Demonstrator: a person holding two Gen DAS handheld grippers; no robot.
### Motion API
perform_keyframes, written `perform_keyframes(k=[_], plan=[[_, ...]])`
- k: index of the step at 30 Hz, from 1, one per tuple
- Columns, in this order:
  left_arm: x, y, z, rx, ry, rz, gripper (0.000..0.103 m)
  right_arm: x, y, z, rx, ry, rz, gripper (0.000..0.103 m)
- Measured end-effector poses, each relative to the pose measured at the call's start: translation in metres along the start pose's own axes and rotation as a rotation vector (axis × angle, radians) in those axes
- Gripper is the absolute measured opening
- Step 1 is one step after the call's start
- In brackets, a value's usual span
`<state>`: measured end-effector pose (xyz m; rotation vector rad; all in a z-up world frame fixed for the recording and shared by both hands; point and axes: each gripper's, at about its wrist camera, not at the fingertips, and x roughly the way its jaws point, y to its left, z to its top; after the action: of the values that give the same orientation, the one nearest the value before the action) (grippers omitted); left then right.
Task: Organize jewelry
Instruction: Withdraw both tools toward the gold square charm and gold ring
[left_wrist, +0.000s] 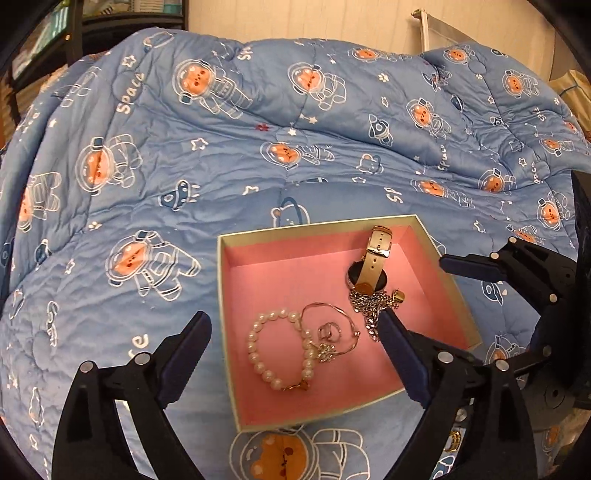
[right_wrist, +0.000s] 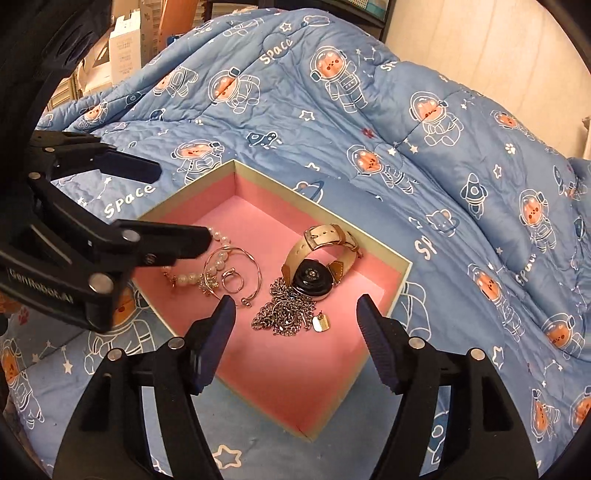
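A pink-lined box (left_wrist: 229, 295) (right_wrist: 369, 369) lies on the blue quilt. In it are a pearl bracelet (left_wrist: 258, 354) (right_wrist: 218, 264), a thin bangle (left_wrist: 332, 310) (right_wrist: 255, 266), a ring (left_wrist: 327, 332) (right_wrist: 232, 282), a silver chain (left_wrist: 365, 306) (right_wrist: 284, 314) with a gold tag (right_wrist: 320, 324) and a beige-strap watch (left_wrist: 375, 254) (right_wrist: 317, 258). My left gripper (left_wrist: 295, 332) is open and empty above the bracelet side; it also shows in the right wrist view (right_wrist: 181, 206). My right gripper (right_wrist: 295, 317) is open and empty over the chain, and shows at right in the left wrist view (left_wrist: 417, 291).
The quilt (left_wrist: 221, 147) (right_wrist: 461, 221) with astronaut print covers the whole bed and bunches up at the back. Shelves and boxes (right_wrist: 125, 40) stand beyond the bed at upper left. A beige wall (left_wrist: 295, 18) lies behind.
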<state>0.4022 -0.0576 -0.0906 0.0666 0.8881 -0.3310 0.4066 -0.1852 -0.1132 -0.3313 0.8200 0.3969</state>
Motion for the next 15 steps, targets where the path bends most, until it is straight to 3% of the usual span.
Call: perform_keyframes(k=[8, 15], plan=[[-0.047, 0.004, -0.056, -0.052, -0.132, 0.046, 0.096, -0.040, 0.008, -0.033, 0.117, -0.067, 0.012, 0.076], [-0.057, -0.001, -0.106, -0.100, -0.070, -0.008, 0.096, -0.056, 0.014, -0.072, 0.228, -0.045, 0.026, 0.076]])
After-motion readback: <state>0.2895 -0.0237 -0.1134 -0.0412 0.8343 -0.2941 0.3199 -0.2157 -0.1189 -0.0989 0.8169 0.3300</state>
